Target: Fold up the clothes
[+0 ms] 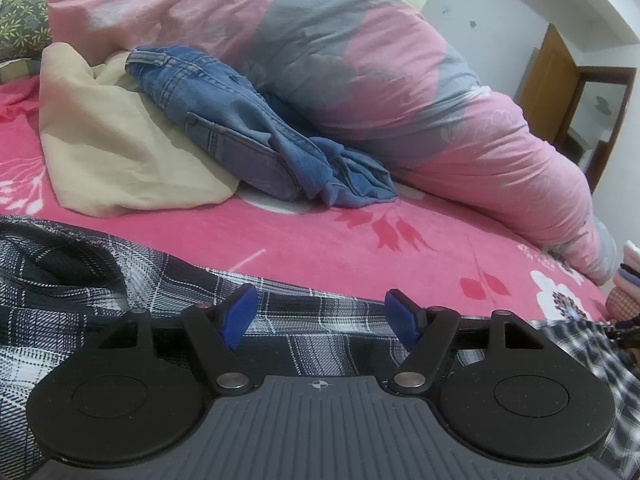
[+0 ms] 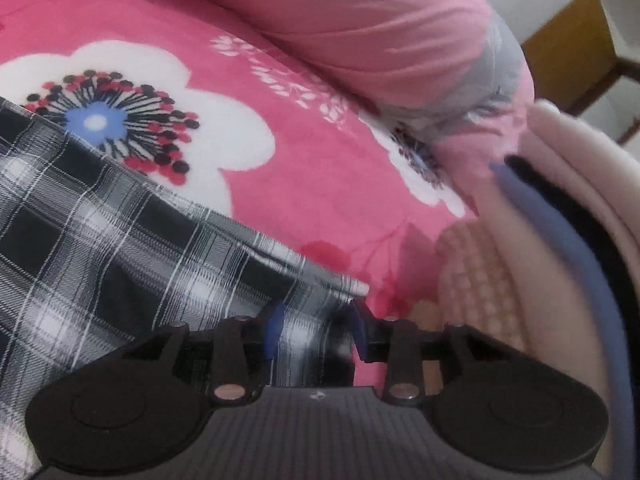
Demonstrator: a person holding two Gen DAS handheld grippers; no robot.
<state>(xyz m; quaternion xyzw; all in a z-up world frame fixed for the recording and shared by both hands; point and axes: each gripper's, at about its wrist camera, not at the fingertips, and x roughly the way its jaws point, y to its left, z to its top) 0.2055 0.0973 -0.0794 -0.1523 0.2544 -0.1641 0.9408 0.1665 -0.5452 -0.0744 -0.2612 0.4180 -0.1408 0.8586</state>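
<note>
Left wrist view shows the biggest things at the back: the pink and grey duvet (image 1: 360, 64) heaped along the far side of the pink flowered bedsheet (image 1: 320, 236), then 2 loose garments against it, a cream cloth (image 1: 112, 140) and crumpled blue jeans (image 1: 240, 120) lying partly on top of that cloth, both well apart from my tools. Nearest me is the black and white plaid shirt (image 1: 100, 280), spread along the near edge of the bed with its long axis running left to right across both views; it lies directly under and ahead of my left gripper (image 1: 322, 314), whose blue pads stand wide apart with nothing between them. In the right wrist view my right gripper (image 2: 316, 326) sits at the plaid shirt's (image 2: 120, 232) right-hand edge, jaws parted, a strip of the cloth lying in the gap; I cannot tell whether the pads touch it. A stack of folded pink knits (image 2: 520, 260) sits just to my right. I see no basket or bin. I judge the plaid shirt is the piece in hand, both grippers about equally near it
</note>
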